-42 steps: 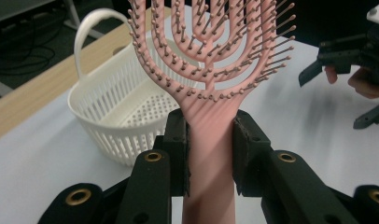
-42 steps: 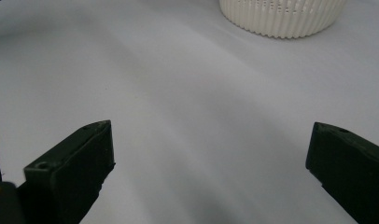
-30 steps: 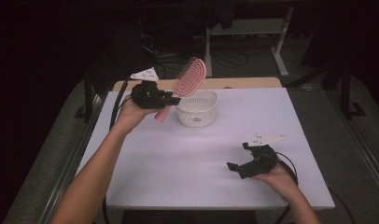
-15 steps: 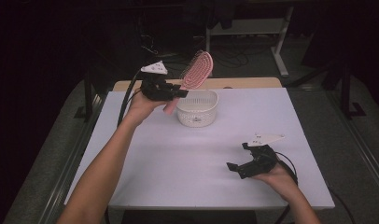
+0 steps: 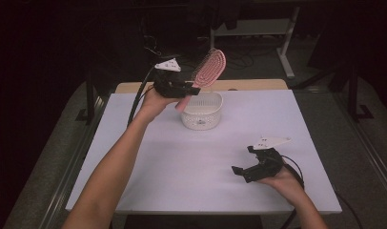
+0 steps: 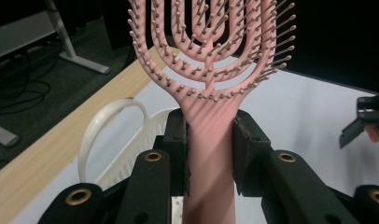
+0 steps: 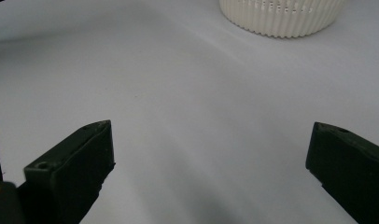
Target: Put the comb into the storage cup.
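White worktop (image 5: 182,162) with a wooden strip along its far edge. A white ribbed basket (image 5: 201,114) stood on it near the far edge; the right gripper (image 5: 244,160) rested near the front right.

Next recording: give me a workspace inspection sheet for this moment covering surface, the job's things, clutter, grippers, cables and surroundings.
Surface: white table top, bare apart from the basket; a wooden strip runs along its far edge.
Job's things: pink hairbrush held in the air by its handle, head up, above and just left of the white ribbed basket, which stands on the table.
Clutter: nothing seen.
Grippers: left gripper clamped on the brush handle; right gripper open, low over the table near the front right, nothing between its jaws.
Cables: black cable trails from the left gripper; another loops behind the right hand.
Surroundings: dark room, grey floor, a white desk frame behind the table.
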A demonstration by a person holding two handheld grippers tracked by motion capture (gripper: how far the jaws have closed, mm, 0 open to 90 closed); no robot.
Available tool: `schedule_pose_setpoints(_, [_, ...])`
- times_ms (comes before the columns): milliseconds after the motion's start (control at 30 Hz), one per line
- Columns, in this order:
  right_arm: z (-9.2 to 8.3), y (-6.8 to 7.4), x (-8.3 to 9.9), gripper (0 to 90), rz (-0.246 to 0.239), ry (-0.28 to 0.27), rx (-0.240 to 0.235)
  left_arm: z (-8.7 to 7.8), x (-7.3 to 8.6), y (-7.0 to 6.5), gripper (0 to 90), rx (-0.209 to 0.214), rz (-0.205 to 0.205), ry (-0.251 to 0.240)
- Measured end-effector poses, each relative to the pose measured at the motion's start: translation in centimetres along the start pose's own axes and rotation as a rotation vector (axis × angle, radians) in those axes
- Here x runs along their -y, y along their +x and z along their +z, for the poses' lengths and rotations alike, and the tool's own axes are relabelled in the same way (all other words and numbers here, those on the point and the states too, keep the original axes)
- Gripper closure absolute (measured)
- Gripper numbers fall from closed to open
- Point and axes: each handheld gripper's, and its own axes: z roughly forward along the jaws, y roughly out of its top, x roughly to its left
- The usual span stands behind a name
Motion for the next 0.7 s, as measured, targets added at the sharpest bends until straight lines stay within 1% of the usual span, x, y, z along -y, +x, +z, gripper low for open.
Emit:
schedule_pose_setpoints(67, [0.0,0.0,0.0,0.6,0.0,0.0,0.0,0.4,-0.1,0.2,70.7,0.002,0.003,-0.009])
schedule_pose_setpoints(200, [-0.1,0.0,0.0,0.6,0.002,-0.001,-0.001,1.2,-0.3,0.6,70.7,-0.002,0.011,-0.008])
schedule_pose_setpoints(267, [-0.1,-0.1,0.1,0.6,0.001,0.0,-0.001,1.6,-0.5,0.8,70.7,-0.003,0.009,-0.005])
schedule_pose_setpoints(367, [-0.1,-0.1,0.1,0.6,0.001,-0.002,-0.002,2.0,-0.5,1.0,70.7,-0.005,0.015,-0.014])
schedule_pose_setpoints(500, [-0.1,-0.1,0.1,0.6,0.002,-0.002,-0.002,2.5,-0.4,1.2,70.7,-0.005,0.023,-0.012])
schedule_pose_setpoints(533, [-0.1,-0.1,0.1,0.6,0.002,-0.001,-0.004,3.1,-0.1,1.3,70.7,-0.003,0.024,-0.007])
schedule_pose_setpoints(600, [-0.1,-0.1,0.1,0.6,0.002,0.0,-0.003,3.6,0.1,1.5,70.7,-0.006,0.037,0.01])
schedule_pose_setpoints(700, [-0.1,-0.1,0.1,0.6,0.003,0.0,-0.004,4.2,0.5,1.7,70.7,-0.006,0.037,0.017])
